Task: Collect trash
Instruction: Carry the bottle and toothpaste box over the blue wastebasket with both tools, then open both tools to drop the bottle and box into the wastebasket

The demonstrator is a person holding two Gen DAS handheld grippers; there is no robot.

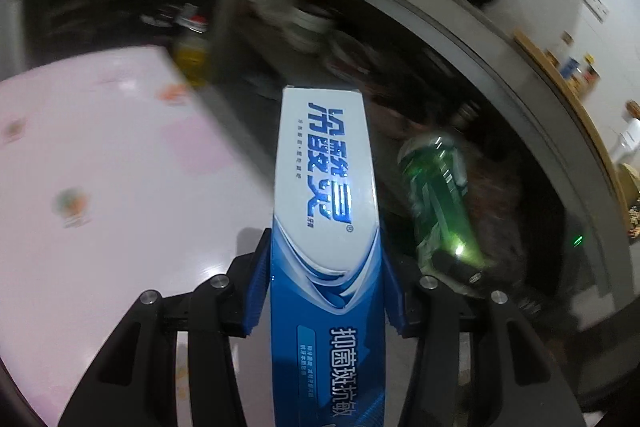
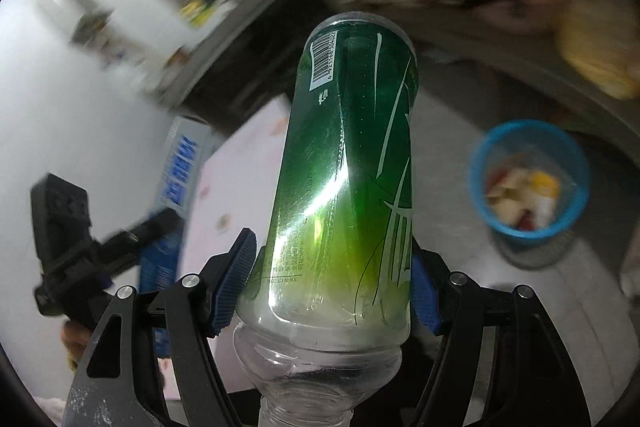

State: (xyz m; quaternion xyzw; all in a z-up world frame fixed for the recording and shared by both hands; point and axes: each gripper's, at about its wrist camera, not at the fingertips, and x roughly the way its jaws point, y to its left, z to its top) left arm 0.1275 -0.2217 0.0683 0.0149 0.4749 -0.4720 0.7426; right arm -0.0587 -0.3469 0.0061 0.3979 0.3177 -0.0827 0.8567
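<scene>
Two pieces of trash in transit: box [image 1: 324,227] clamped in left tool [image 1: 324,291], bottle [image 2: 344,187] clamped neck-down in right tool [image 2: 332,287]. Bin [image 2: 480,163] at 3 o'clock from bottle. Carry both directly above the rim before loosening; release one after another.

Table [image 1: 100,167]: pink cloth with small printed motifs, seen at 9 o'clock in the left wrist view; no loose item is discernible on the cloth there. Same table in the right wrist view, near centre, edge-on, mostly hidden.

Floor [image 2: 448,131]: pale grey. Blue waste bin [image 2: 530,183] stands on it at 3 o'clock in the right wrist view, open top, holding crumpled white, yellow and red wrappers. Surroundings blurred; nothing further legible.
</scene>
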